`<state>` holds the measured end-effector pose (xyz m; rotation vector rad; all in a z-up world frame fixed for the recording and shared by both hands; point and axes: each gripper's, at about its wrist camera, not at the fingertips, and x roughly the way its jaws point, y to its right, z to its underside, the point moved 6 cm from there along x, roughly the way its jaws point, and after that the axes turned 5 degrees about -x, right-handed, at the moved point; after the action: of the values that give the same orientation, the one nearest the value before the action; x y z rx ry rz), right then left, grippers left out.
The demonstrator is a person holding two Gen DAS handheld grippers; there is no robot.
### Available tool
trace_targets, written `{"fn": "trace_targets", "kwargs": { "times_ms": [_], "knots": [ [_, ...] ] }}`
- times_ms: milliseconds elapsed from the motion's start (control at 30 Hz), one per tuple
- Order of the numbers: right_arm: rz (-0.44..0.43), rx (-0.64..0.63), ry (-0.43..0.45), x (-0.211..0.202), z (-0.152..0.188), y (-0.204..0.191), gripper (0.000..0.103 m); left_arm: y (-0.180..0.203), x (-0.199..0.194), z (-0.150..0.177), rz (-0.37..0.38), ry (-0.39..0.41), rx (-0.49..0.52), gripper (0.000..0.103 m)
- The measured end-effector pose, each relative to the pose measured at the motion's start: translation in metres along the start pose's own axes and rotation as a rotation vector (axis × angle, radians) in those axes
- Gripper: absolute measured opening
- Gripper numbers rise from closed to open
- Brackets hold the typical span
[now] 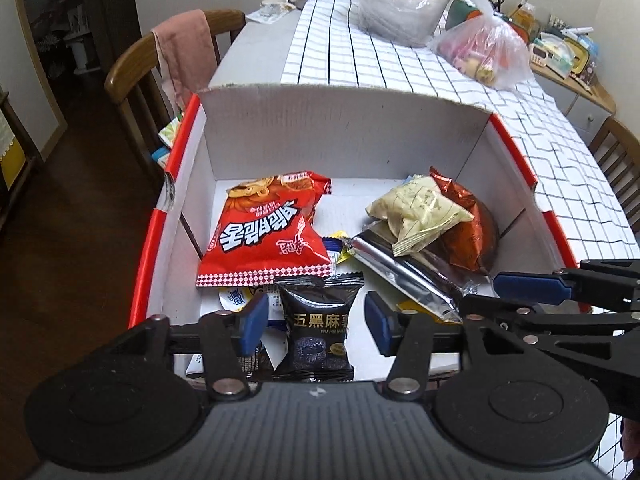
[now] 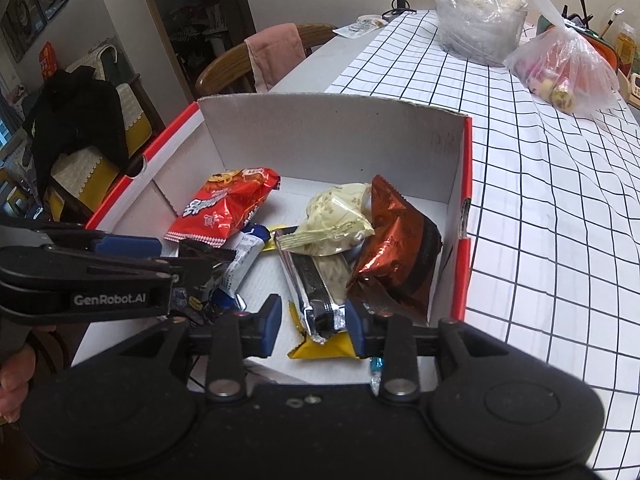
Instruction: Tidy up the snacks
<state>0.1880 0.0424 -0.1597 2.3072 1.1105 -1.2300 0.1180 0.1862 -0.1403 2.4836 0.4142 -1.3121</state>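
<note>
A: Here's the cardboard box (image 1: 348,140) on the checked tablecloth (image 1: 440,80), white inside, red outside, its far wall standing tall. Inside it, a red snack bag (image 1: 266,232) lies at the left, a pale cream packet (image 1: 420,210) rests on a copper-brown bag (image 1: 464,224) at the right, and a silver wrapper (image 1: 404,276) slants between them.

B: And the claws?

A: The left gripper (image 1: 316,322) hangs over the near edge, jaws parted, a black packet (image 1: 318,332) lying between the blue pads with a gap either side. The right gripper (image 2: 314,326) is partly open too, with the silver wrapper's end and a yellow packet (image 2: 328,346) between its pads; the silver end seems clear, but the yellow edge nearly meets the right pad.

B: Room to move?

A: Bare white floor along the box's far wall. Outside, open tablecloth runs to the right, with two plastic bags (image 2: 568,68) well apart at the far end. A chair (image 1: 160,60) stands just beside the left wall.
</note>
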Motion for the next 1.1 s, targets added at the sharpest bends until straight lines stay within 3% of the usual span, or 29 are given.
{"fn": "trace_targets", "kwargs": {
  "times_ms": [233, 600, 867, 1100],
  "knots": [
    [-0.006, 0.000, 0.050, -0.019, -0.002, -0.003, 0.042, 0.002, -0.020, -0.001, 0.020, 0.054, -0.007, 0.064],
    [0.005, 0.018, 0.141, -0.052, -0.005, -0.006, 0.077, 0.002, -0.052, -0.001, 0.045, 0.125, -0.025, 0.071],
    [0.006, 0.012, 0.214, -0.078, -0.008, -0.011, 0.092, 0.001, -0.077, -0.001, 0.055, 0.184, -0.024, 0.072],
    [0.019, -0.005, 0.272, -0.097, -0.011, -0.015, 0.102, 0.002, -0.097, -0.003, 0.064, 0.238, -0.017, 0.079]
  ]
}}
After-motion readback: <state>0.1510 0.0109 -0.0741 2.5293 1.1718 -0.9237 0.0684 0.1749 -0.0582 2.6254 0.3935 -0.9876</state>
